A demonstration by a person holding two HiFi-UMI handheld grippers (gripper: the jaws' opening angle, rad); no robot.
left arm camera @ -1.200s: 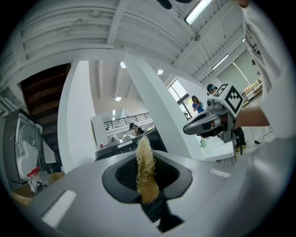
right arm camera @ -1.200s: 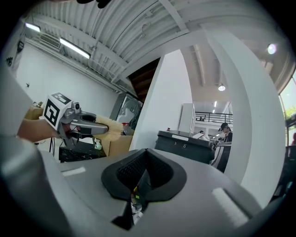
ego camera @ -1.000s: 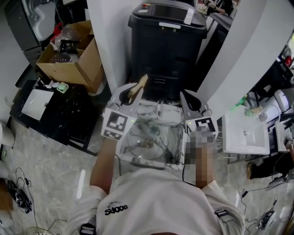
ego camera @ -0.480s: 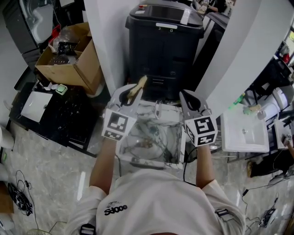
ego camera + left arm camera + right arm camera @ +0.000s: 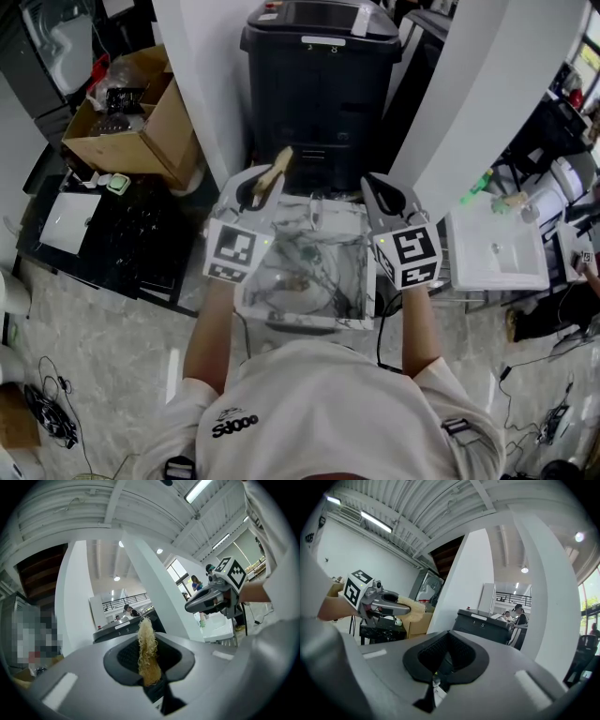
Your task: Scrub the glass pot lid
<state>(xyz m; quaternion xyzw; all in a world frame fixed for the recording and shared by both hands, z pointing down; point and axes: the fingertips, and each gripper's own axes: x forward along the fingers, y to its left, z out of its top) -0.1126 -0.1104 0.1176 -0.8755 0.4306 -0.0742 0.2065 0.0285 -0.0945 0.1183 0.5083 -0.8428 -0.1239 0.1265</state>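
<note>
While your left gripper (image 5: 151,677) pinches the fibrous scrubber (image 5: 146,644) and your right gripper (image 5: 439,668) sits closed on nothing, lower both to the marble basin (image 5: 302,323), opening the right first.

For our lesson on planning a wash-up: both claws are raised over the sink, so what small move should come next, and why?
Probably lower the left claw into the sink. It is shut on the scrubber, yet held above the sink, where the glass lid seems to lie, untouched.
</note>
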